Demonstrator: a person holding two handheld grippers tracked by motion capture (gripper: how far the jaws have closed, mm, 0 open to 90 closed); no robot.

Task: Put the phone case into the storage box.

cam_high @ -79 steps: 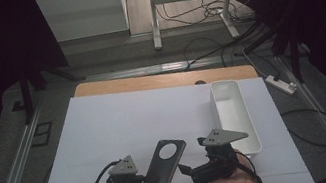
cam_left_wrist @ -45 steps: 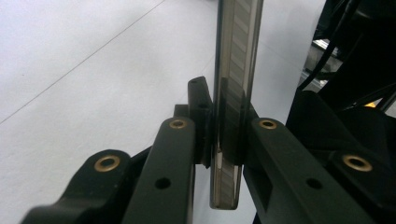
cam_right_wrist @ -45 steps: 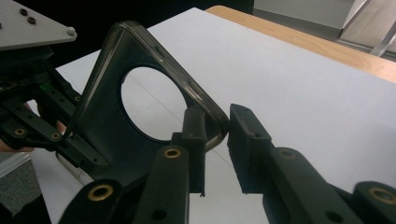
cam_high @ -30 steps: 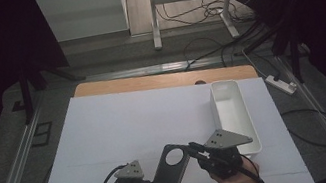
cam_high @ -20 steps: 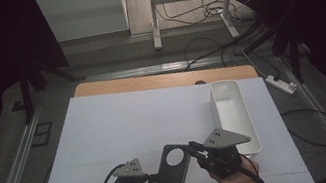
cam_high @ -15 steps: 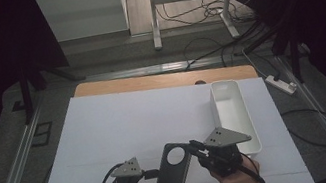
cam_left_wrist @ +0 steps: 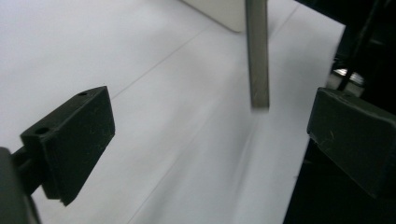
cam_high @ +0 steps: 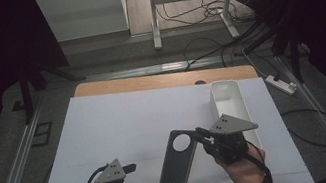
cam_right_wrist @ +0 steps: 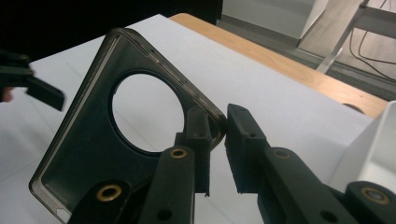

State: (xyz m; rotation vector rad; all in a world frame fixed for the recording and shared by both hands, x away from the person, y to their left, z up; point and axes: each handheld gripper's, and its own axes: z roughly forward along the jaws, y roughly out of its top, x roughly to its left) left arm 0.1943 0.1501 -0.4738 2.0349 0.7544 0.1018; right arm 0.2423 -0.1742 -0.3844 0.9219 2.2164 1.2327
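Observation:
A dark phone case (cam_high: 177,157) with a round hole hangs tilted above the white table sheet (cam_high: 121,124). My right gripper (cam_high: 199,133) is shut on its upper right rim; in the right gripper view the pads (cam_right_wrist: 198,135) pinch the case (cam_right_wrist: 88,158) beside the hole, with the gripper (cam_right_wrist: 218,135) pointing along it. My left gripper (cam_high: 138,181) is open, to the left of the case and clear of it. Its jaws have just been opening, with nothing between them. In the left gripper view the gripper (cam_left_wrist: 210,140) faces the case's thin edge (cam_left_wrist: 258,51) farther off.
A long white tray (cam_high: 228,100) lies at the right of the sheet, close behind my right hand. A wooden table edge (cam_high: 159,79) runs along the far side. Cables and a power strip (cam_high: 281,84) lie on the floor beyond.
The left gripper let go of the case's lower end, opened wide and drew back to the left. The right gripper kept its hold on the case's upper rim.

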